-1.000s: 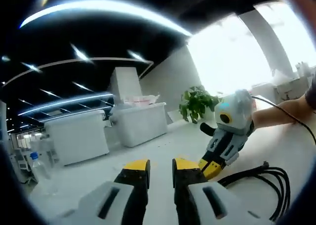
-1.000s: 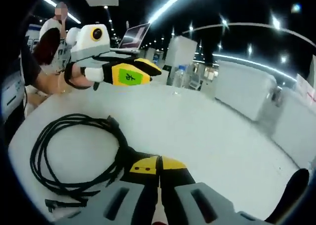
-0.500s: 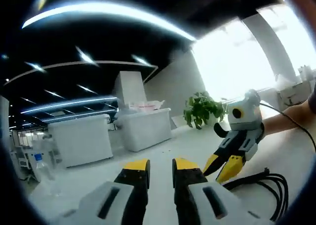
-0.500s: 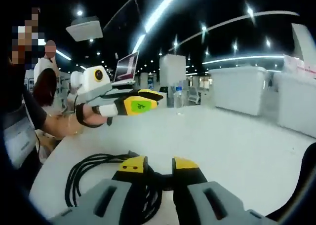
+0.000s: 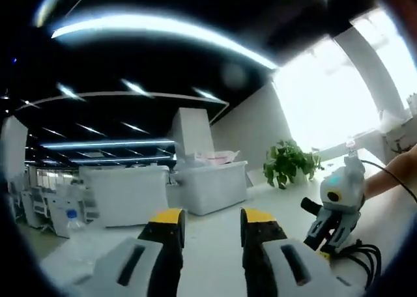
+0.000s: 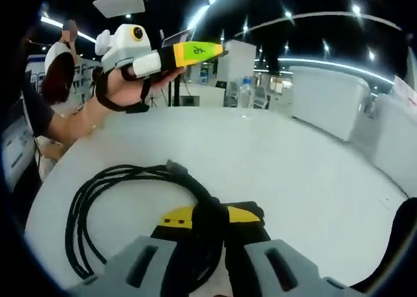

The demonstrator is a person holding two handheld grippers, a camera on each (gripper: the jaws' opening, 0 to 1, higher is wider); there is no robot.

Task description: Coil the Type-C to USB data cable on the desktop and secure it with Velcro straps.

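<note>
The black data cable point(image 6: 130, 173) lies coiled in a loose loop on the white round table point(image 6: 293, 180). Its gathered strands run straight between the yellow tips of my right gripper point(image 6: 210, 216), which is shut on the bundle. In the left gripper view the same cable point(image 5: 365, 254) shows under the right gripper point(image 5: 324, 243) at the lower right. My left gripper point(image 5: 213, 220) is open with nothing between its fingers. A person's hand holds that left gripper point(image 6: 215, 49) in the air, above and behind the coil.
A water bottle point(image 6: 245, 95) stands at the table's far edge. White bins point(image 5: 208, 186) and a potted plant point(image 5: 287, 167) stand beyond the table. A person point(image 6: 60, 66) is in the background at left. Bare tabletop spreads to the right of the coil.
My right gripper opened half a second ago and has now shut on the cable bundle. My left gripper has opened wider and been lifted higher above the table.
</note>
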